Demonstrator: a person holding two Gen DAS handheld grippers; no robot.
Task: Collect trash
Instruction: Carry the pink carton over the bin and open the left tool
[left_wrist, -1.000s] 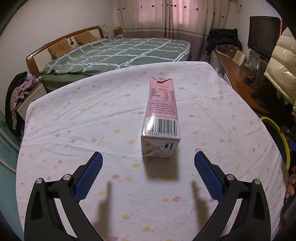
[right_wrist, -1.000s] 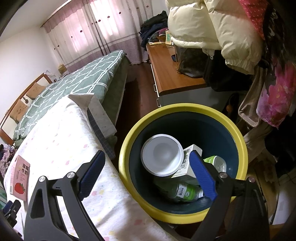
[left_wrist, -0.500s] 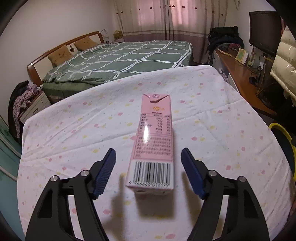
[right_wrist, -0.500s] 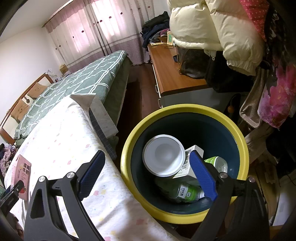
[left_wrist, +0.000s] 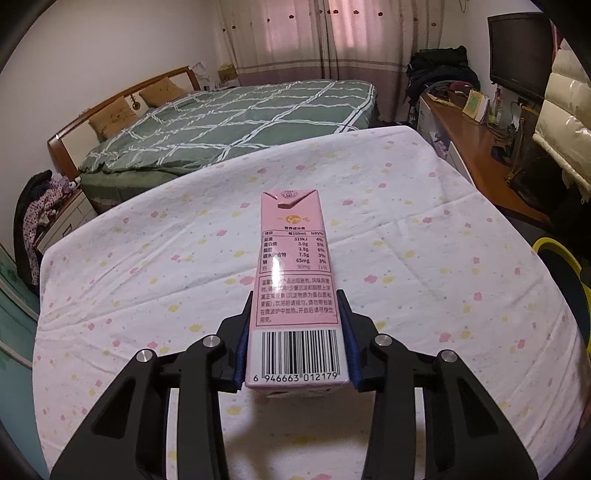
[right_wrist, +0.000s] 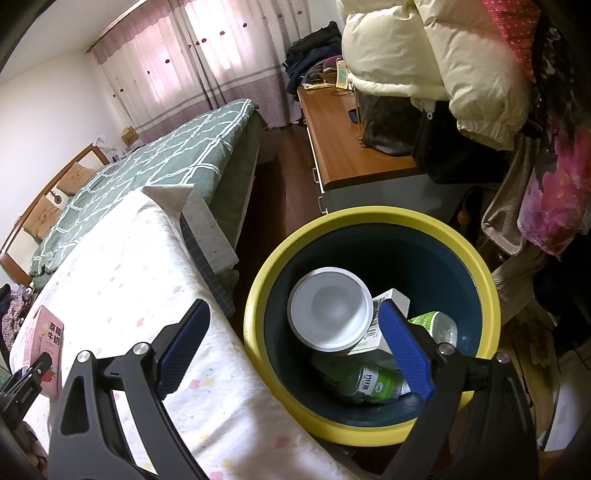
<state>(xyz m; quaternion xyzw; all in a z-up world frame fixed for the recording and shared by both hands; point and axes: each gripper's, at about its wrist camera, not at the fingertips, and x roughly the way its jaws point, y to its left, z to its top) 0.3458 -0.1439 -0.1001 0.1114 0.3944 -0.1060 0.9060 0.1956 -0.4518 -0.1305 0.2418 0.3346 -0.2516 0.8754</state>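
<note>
Where the left wrist view looks down over a desk (left_wrist: 155, 280) covered in a white cloth dotted with pink and yellow, the left claw (left_wrist: 295, 339) has just been closing and now clamps a pink milk carton (left_wrist: 293, 277) by its near end, blue pads (left_wrist: 242, 350) pressed against both long sides beside the barcode. This carton lies flat on the cloth, pointing away toward a bed (left_wrist: 229, 122) with a green checked cover, and a yellow bin rim (left_wrist: 554, 245) peeks in at the right edge. From the right wrist view, the right claw (right_wrist: 295, 349) hangs with its jaws wide apart and nothing between them, above the edge of the desk and a yellow-rimmed dark bin (right_wrist: 476, 266) standing just beside it. Inside the bin lie a white cup (right_wrist: 330, 308), a white box (right_wrist: 391, 301) and a green-labelled bottle (right_wrist: 373, 382). At the far left of this view the pink carton rests on the cloth with the left claw's black finger against it
</note>
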